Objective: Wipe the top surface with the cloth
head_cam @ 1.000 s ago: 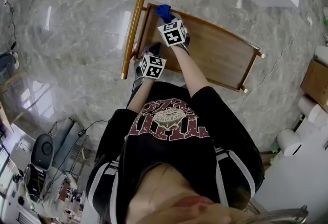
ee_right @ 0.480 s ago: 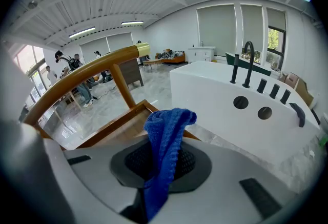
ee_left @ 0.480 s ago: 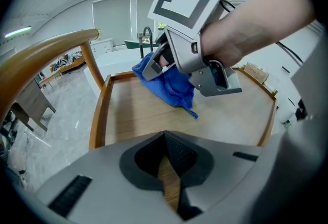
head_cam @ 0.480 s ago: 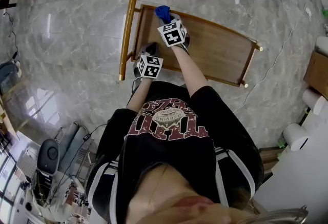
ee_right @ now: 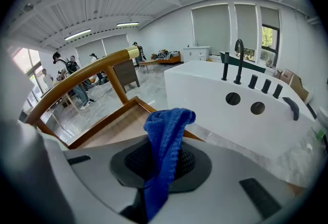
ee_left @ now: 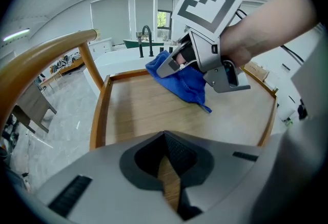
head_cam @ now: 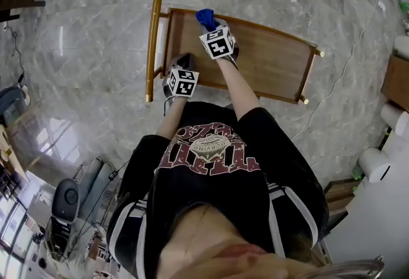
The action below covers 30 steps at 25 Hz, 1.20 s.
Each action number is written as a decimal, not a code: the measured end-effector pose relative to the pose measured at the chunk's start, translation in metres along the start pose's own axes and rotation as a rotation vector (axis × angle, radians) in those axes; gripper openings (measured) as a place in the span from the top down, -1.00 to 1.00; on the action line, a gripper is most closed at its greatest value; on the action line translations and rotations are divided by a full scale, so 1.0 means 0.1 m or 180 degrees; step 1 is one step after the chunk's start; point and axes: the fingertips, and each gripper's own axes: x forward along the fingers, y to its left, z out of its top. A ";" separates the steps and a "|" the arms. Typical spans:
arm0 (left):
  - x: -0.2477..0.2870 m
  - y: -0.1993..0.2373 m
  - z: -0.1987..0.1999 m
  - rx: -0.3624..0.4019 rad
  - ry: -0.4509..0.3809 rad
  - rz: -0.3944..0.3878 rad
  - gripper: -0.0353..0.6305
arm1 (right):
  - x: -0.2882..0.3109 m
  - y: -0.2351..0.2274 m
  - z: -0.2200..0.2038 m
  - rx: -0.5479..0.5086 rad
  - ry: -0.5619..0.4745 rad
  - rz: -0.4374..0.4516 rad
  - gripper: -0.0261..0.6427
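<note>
- While we look down, a gold handle (head_cam: 151, 48) stands at the wooden cart's left end. A white counter (ee_right: 225, 110) with a black tap (ee_right: 238, 59) sits behind.
- Our right gripper (ee_right: 161, 166) is clenched on the blue cloth (ee_right: 166, 130), near the far left corner of the top (head_cam: 268, 60).
- Our left gripper (ee_left: 166, 166) pinches the near rim (head_cam: 268, 96).
- We cannot read the shirt (head_cam: 211, 150) print.

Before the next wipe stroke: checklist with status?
1. Blue knitted cloth clamped in right tool: ok.
2. Cloth hanging down onto the brown wooden cart top: ok.
3. Left tool shut on the near wooden rim, steadying the cart: ok.
4. Nothing lying on the top in the stroke path: ok.
5. Right tool apart from the gold handle bar: ok.
6. Cart wheels locked: cannot tell.
</note>
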 end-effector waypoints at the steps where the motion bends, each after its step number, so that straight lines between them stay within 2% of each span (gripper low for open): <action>1: 0.00 0.00 0.00 0.0005 0.0005 0.0002 0.76 | -0.02 -0.02 -0.01 0.0007 -0.0004 -0.0013 0.75; 16: -0.01 -0.04 0.01 0.0022 0.0059 0.0046 0.76 | -0.29 -0.34 -0.25 0.0189 -0.0004 -0.0086 0.75; 20: -0.01 -0.07 0.04 0.0005 0.0182 0.0079 0.76 | -0.36 -0.43 -0.32 0.0235 -0.0044 -0.0119 0.75; 22: 0.01 -0.19 0.18 0.0114 0.0137 0.0005 0.76 | -0.39 -0.43 -0.34 0.0279 -0.0039 -0.0113 0.75; 26: 0.17 -0.67 0.64 0.0338 -0.0102 -0.0338 0.76 | -0.44 -0.46 -0.39 0.0273 -0.0049 -0.0114 0.75; 30: 0.28 -1.02 0.82 0.0456 -0.0085 -0.0571 0.76 | -0.51 -0.53 -0.44 0.0285 -0.0074 -0.0129 0.75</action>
